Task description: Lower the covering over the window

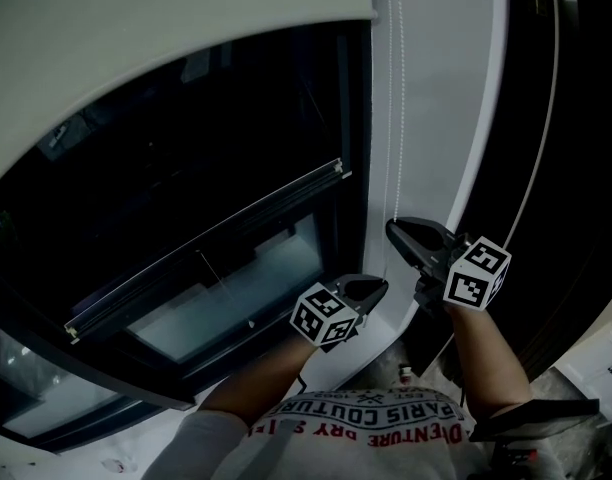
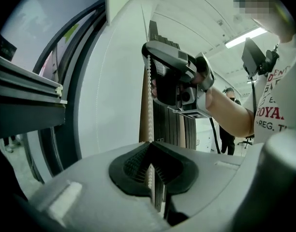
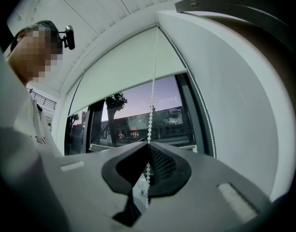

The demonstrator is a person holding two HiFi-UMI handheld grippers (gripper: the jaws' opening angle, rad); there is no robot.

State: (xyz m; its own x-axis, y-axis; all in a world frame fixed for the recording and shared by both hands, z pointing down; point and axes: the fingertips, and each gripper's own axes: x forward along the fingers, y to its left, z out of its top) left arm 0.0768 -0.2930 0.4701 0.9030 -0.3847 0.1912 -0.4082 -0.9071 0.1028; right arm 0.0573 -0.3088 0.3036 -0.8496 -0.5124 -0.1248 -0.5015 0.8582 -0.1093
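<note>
Two grippers, left gripper and right gripper, both pinched tight on bead chain. Blind part way down. Lots of window bare. More pulling to do.

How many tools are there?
2. The left tool is shut on the bead chain beside the window; the right tool is shut on the same chain, higher up.

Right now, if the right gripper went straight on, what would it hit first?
Beyond the white bead chain in its jaws, probably the dark window glass below the white roller blind; depth unclear.
</note>
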